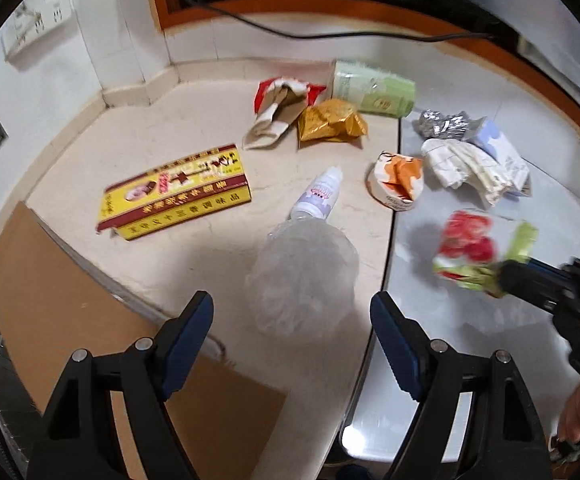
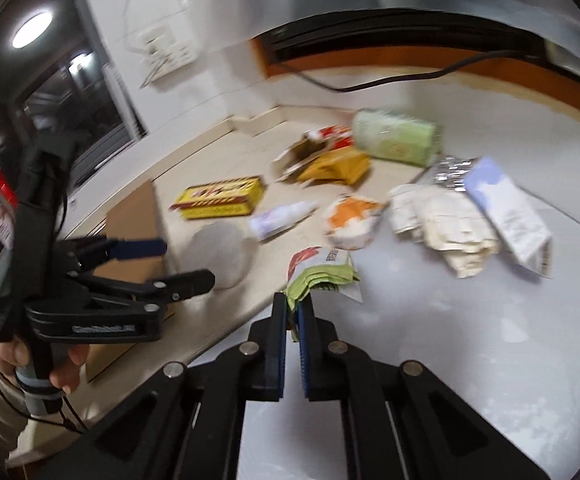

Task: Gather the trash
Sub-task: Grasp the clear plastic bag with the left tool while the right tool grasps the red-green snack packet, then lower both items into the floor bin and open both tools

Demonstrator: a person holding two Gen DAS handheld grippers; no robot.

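Holding the green-and-red wrapper (image 2: pixel 322 270) clamped by its edge in my right gripper (image 2: pixel 293 312), I have it over the white counter (image 2: pixel 470 340), near the orange cup (image 2: pixel 352 220). My left gripper (image 1: pixel 292 316) hangs with its jaws spread wide, just short of the clear plastic bag (image 1: pixel 302 276), which touches the small white bottle (image 1: pixel 320 194). The yellow box (image 1: pixel 175 192) lies to the left, and a cardboard sheet (image 1: pixel 49 300) sits at the counter's near edge.
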